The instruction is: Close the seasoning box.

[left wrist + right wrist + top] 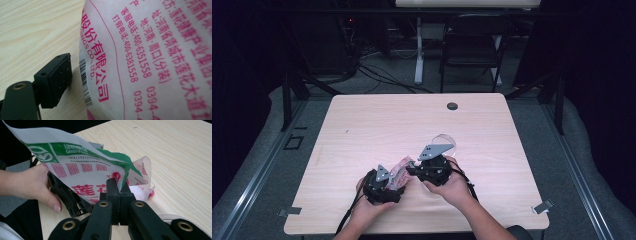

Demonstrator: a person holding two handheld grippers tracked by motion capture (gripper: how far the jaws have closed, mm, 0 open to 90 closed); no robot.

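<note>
**Clerk:** Item one, nearest the lens: right gripper [119,185], black jaws pressed together, a fold of the packet [82,170] pinched between them at its lower edge.

**Checker:** Packet description?

**Clerk:** Thin plastic food packet, white with a green band and logo along the top, red bars and red characters below. In the left gripper view the packet [155,55] shows pink printed text, telephone numbers and a barcode at its edge. In the high view the packet [401,169] sits between the two grippers, held just above the near part of the worktop [377,125].

**Checker:** Item two?

**Clerk:** Left gripper [398,176]. One black jaw pad shows in its own view, standing just beside the barcode edge of the packet with a sliver of worktop between. The other jaw is hidden behind the packet, so I cannot tell whether this gripper is clamped or apart.

**Checker:** Hands?

**Clerk:** Left hand [30,185] wrapped round the left gripper body, thumb forward. Right hand [451,186] under the right gripper [412,168].

**Checker:** Other entries?

**Clerk:** Clear round dish [444,141] on the worktop, just beyond the right gripper. Small dark round grommet [452,106] near the far edge. Dark folding chair [472,45] on the floor beyond the worktop.
</note>
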